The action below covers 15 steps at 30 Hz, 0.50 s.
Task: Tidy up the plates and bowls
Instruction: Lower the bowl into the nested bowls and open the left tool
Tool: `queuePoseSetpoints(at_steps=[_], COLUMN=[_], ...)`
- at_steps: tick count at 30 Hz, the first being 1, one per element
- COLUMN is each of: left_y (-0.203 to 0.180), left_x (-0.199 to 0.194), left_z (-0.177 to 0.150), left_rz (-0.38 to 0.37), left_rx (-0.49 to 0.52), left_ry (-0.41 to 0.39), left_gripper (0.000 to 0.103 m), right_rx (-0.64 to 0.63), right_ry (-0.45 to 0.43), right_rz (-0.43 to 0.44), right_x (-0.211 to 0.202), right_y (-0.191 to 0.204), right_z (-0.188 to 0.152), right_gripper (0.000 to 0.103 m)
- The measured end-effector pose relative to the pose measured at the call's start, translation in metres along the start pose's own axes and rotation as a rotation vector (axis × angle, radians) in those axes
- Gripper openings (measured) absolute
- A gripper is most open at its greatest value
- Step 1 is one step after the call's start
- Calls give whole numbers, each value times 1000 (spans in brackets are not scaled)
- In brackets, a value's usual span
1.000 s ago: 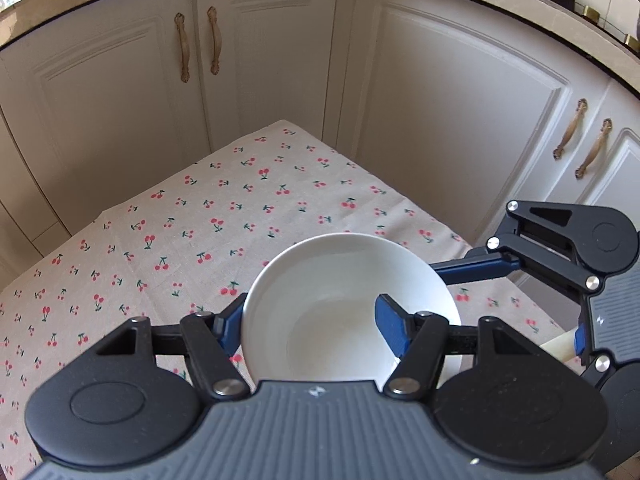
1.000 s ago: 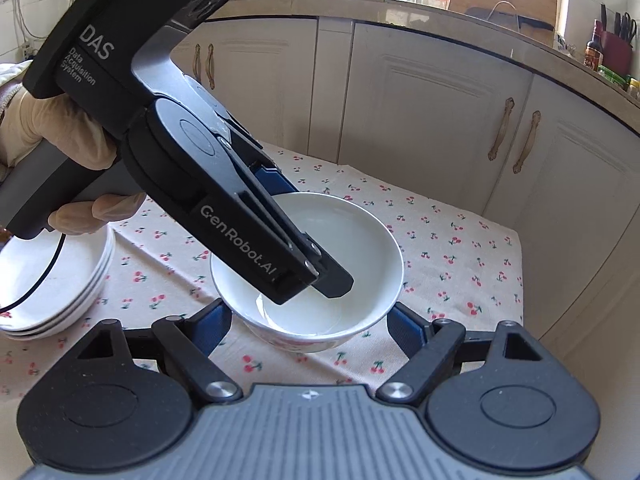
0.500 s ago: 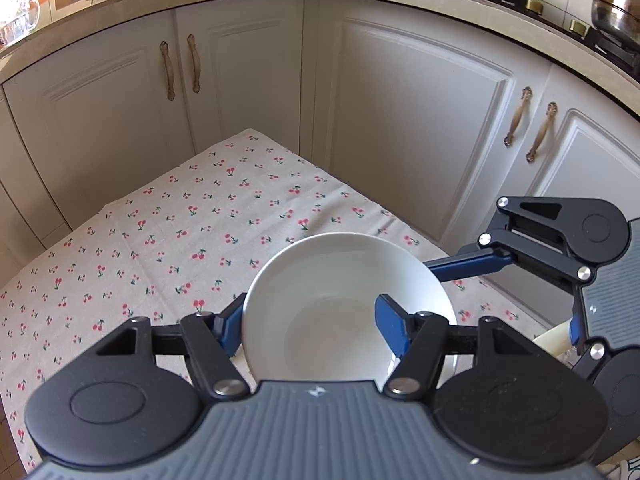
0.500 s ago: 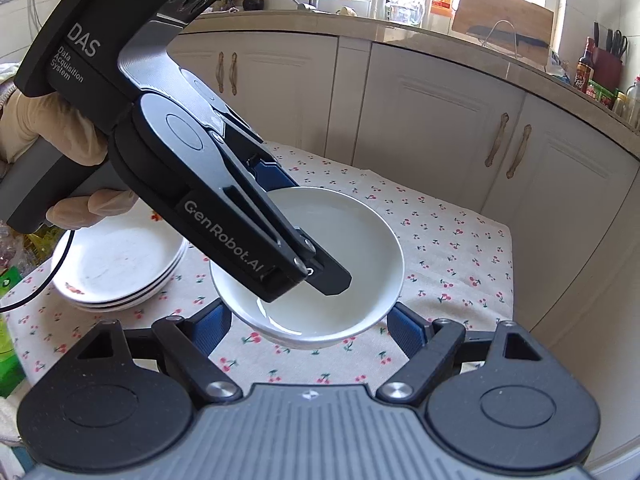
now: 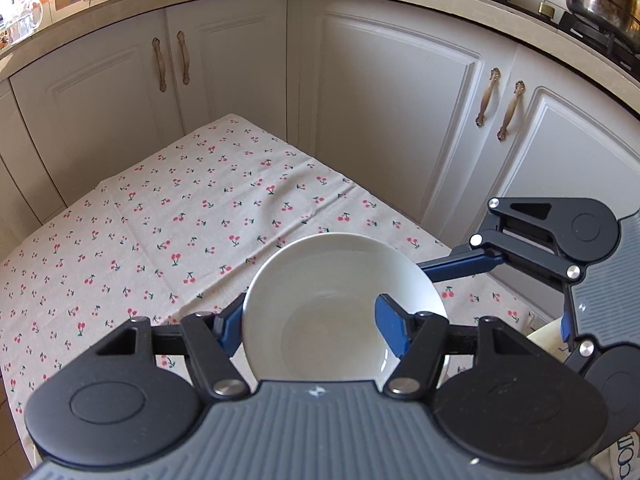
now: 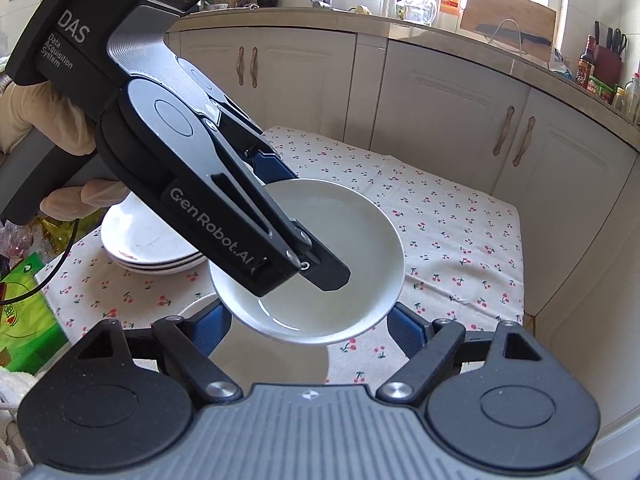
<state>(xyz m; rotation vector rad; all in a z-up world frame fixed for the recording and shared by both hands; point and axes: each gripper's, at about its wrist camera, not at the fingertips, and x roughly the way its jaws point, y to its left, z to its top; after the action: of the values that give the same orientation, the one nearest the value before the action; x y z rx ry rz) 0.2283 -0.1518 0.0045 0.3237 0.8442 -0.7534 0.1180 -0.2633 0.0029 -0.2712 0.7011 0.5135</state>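
A white bowl (image 5: 340,304) hangs above the cherry-print tablecloth (image 5: 180,220). My left gripper (image 5: 310,328) is shut on its wall, one blue finger inside and one outside the rim. In the right wrist view the same bowl (image 6: 352,240) sits just ahead of my right gripper (image 6: 310,328), whose blue pads press on both sides of its lower outer wall. A stack of white plates (image 6: 148,248) lies at the left, partly hidden by the left gripper. Another white dish (image 6: 192,306) lies in shadow under the bowl.
A gloved hand (image 6: 48,120) holds the left gripper. White cabinets (image 5: 380,120) close off the table's far and right sides. A green packet (image 6: 24,312) lies off the table's left edge. The table's right edge (image 6: 520,280) drops to the floor.
Both grippers have carried the bowl together, back from the cabinets and a little up. The plate stack has come further into the right wrist view, and the shadowed dish now shows beneath the bowl.
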Motion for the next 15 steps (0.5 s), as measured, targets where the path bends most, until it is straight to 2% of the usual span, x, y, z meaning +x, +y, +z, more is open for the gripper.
queuePoseSetpoints(at_steps=[15], left_y=[-15], left_x=[-1], left_z=[-33], left_rz=[-39], left_rx=[-7], left_ry=[26], left_gripper=[65], right_rx=[-5], right_ry=[24], right_rz=[1], right_x=[-16], right_y=[26], right_z=[-23], right_gripper=[88])
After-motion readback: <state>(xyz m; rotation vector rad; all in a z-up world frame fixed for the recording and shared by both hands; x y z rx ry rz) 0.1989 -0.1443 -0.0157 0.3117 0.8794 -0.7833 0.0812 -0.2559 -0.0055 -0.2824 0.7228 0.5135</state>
